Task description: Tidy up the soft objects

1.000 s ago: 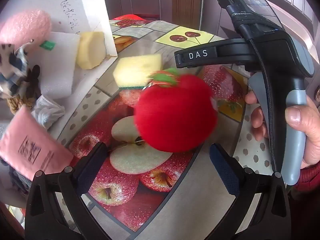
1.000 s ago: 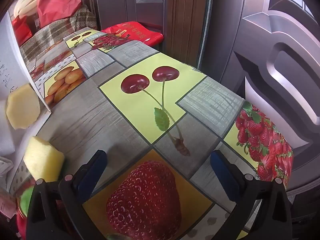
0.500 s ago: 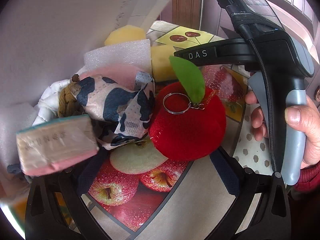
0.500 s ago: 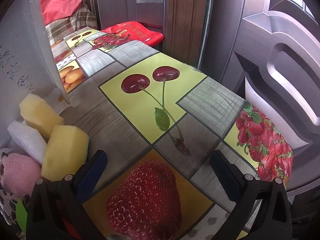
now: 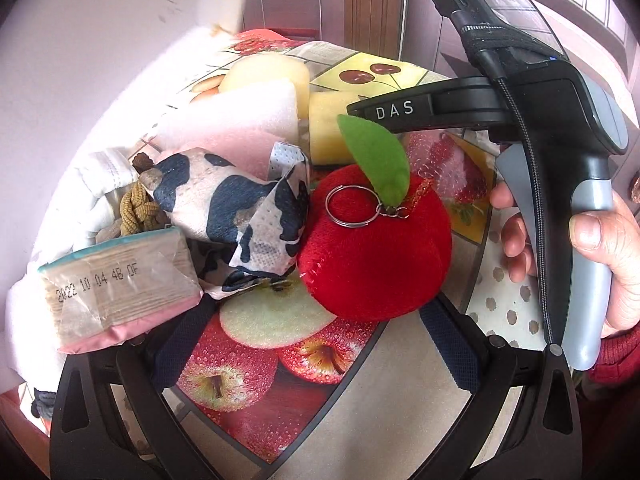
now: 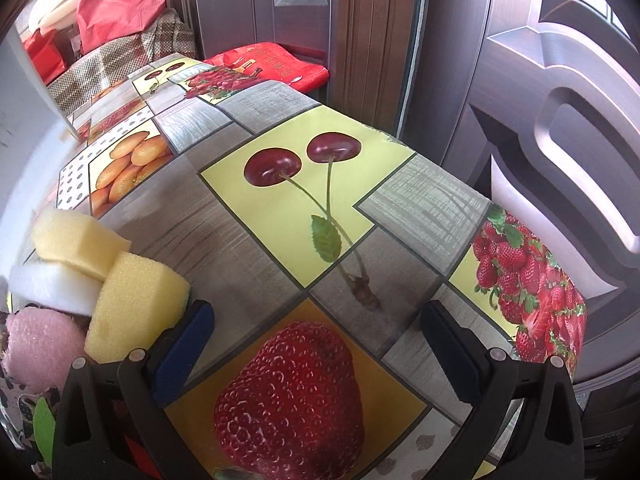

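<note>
Gathering spilled soft items beside an upturned white foam box on a fruit-print tablecloth.

The left gripper (image 5: 312, 340) stands with fingers wide apart and empty; the red plush apple (image 5: 376, 248), with green leaf and key ring, lies on the tablecloth (image 5: 320, 412) just ahead of the jaws at 12 o'clock, touching the cow-print fabric pouch (image 5: 236, 208) at its 9 o'clock. A tissue packet (image 5: 120, 288) sits at 9 o'clock against the left finger; yellow sponges (image 5: 332, 128) and a white foam block (image 5: 256, 108) crowd behind at 11 o'clock, under the white foam box (image 5: 100, 60). The right gripper (image 6: 316, 344), likewise open and empty, hovers over bare cloth, a yellow scouring sponge (image 6: 136, 304) touching its left finger. Judged best practice: centre the jaws on the apple's widest part, advance low, avoid the ring and the pouch, and close gently, since plush compresses and may slip.
</note>
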The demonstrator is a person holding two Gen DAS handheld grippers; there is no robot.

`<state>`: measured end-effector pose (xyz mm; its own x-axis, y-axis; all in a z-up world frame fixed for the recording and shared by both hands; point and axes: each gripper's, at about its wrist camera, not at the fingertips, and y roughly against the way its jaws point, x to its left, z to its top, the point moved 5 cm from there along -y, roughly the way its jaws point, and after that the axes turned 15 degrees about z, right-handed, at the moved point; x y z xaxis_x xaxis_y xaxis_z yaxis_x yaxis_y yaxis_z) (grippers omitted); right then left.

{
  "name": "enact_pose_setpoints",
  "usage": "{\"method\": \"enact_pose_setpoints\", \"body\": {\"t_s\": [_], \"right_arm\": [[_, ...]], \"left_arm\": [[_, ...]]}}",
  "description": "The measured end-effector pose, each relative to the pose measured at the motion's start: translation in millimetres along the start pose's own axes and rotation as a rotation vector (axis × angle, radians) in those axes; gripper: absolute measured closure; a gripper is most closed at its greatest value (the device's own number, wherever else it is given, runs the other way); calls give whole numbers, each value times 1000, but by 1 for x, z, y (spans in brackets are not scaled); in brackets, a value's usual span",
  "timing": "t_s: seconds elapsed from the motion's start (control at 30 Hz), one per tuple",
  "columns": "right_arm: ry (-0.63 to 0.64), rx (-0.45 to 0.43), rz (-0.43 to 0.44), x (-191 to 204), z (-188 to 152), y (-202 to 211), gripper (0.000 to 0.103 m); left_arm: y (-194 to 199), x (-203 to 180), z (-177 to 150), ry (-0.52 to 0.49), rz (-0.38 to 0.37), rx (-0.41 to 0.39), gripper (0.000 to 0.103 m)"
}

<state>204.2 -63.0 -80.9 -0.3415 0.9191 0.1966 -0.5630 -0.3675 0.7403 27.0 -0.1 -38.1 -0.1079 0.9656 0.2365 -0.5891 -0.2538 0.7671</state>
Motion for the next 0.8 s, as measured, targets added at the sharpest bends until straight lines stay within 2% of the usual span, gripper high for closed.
{"method": "enact_pose_setpoints", "body": {"t_s": [0.8], "right_arm": [[5,1,4,5,-1,1,0]], "left_arm": [[0,0,0,0,0,0,1]]}}
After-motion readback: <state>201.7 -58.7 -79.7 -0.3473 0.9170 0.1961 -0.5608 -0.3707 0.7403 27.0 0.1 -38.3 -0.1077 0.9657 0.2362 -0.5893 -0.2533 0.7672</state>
